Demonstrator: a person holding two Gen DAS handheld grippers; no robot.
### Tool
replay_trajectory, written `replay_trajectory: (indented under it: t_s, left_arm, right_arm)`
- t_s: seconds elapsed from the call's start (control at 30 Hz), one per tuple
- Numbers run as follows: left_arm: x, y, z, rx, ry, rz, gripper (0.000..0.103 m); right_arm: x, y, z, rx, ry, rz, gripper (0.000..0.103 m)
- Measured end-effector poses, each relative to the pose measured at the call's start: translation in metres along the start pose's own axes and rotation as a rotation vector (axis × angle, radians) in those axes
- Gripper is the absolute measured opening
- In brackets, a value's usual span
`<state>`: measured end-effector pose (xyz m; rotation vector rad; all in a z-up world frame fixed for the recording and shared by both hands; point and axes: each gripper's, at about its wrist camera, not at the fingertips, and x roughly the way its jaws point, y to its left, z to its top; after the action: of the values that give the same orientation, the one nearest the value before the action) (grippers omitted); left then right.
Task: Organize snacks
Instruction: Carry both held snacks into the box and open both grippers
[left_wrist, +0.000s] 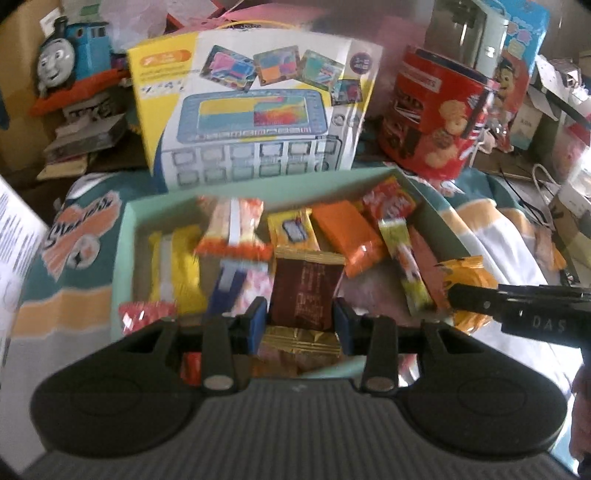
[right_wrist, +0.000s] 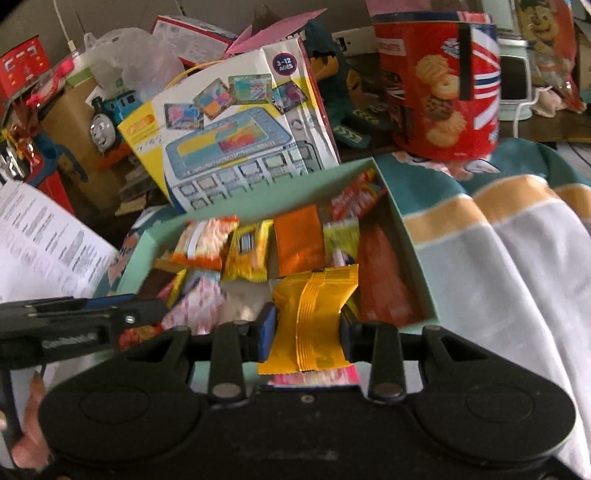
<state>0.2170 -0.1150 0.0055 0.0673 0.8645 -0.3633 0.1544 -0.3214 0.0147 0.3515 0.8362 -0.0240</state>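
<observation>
Two grippers, one snack packet each, both over the mint-green box

Left gripper (left_wrist: 300, 319) has its blue pads clamped on a dark brown packet (left_wrist: 303, 291), and the right gripper (right_wrist: 307, 334) is pinching a yellow-orange packet (right_wrist: 316, 317) the same way. Both packets sit above the mint-green box (left_wrist: 127, 221), which is crammed with more wrapped snacks: orange, yellow, red, pink. Box rests on a teal, yellow and white cloth (right_wrist: 498, 240). Behind it there's a toy tablet box (left_wrist: 255, 107), a red biscuit tin (left_wrist: 436, 114) and a blue toy train (left_wrist: 70, 59). Pretty blurry overall.
</observation>
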Motion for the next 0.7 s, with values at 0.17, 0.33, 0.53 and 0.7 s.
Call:
replay_trajectory:
  t_s: [0.17, 0.33, 0.53, 0.7]
  left_arm:
    - [0.04, -0.005, 0.022, 0.0, 0.023, -0.002, 0.038]
    - [0.071, -0.006, 0.031, -0.001, 0.049, 0.009, 0.039]
    - [0.089, -0.003, 0.039, -0.04, 0.051, 0.064, 0.092]
    - [0.08, -0.003, 0.036, -0.033, 0.037, 0.096, 0.103]
  right_arm:
    - [0.037, -0.002, 0.029, 0.043, 0.019, 0.018, 0.034]
    - [0.062, -0.002, 0.045, 0.041, 0.025, 0.012, 0.034]
    - [0.067, -0.003, 0.052, 0.06, 0.001, 0.009, 0.073]
    - [0.054, -0.004, 0.05, 0.059, -0.028, -0.006, 0.093]
